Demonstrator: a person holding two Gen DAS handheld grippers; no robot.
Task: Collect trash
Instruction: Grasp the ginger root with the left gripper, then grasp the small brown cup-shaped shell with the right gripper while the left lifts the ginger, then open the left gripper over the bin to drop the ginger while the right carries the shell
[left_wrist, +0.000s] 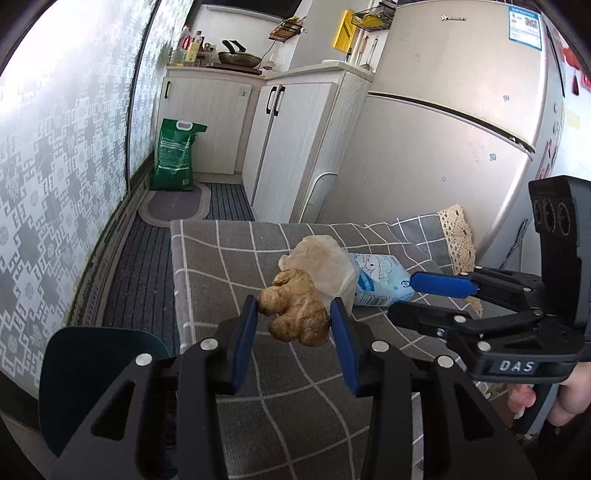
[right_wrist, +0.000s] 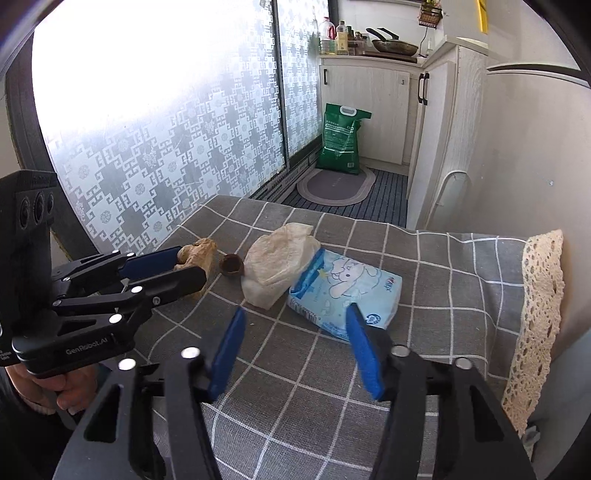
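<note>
My left gripper (left_wrist: 293, 319) has its blue pads pinching the knobbly tan piece of ginger (left_wrist: 295, 308), over the near-left part of the grey checked tablecloth (right_wrist: 424, 295). Just right of it sits a small brown cup-like scrap (right_wrist: 232, 266), then the crumpled white paper bag (right_wrist: 279, 264), then the pale blue tissue pack with a cartoon dog (right_wrist: 345, 295) touching it. My right gripper (right_wrist: 295, 347) is spread wide, holding nothing, hovering near that pack. By my reckoning, one piece is in hand and three are left. A dark teal rounded thing (left_wrist: 99, 384), maybe the bin, is cut off behind my left fingers.
</note>
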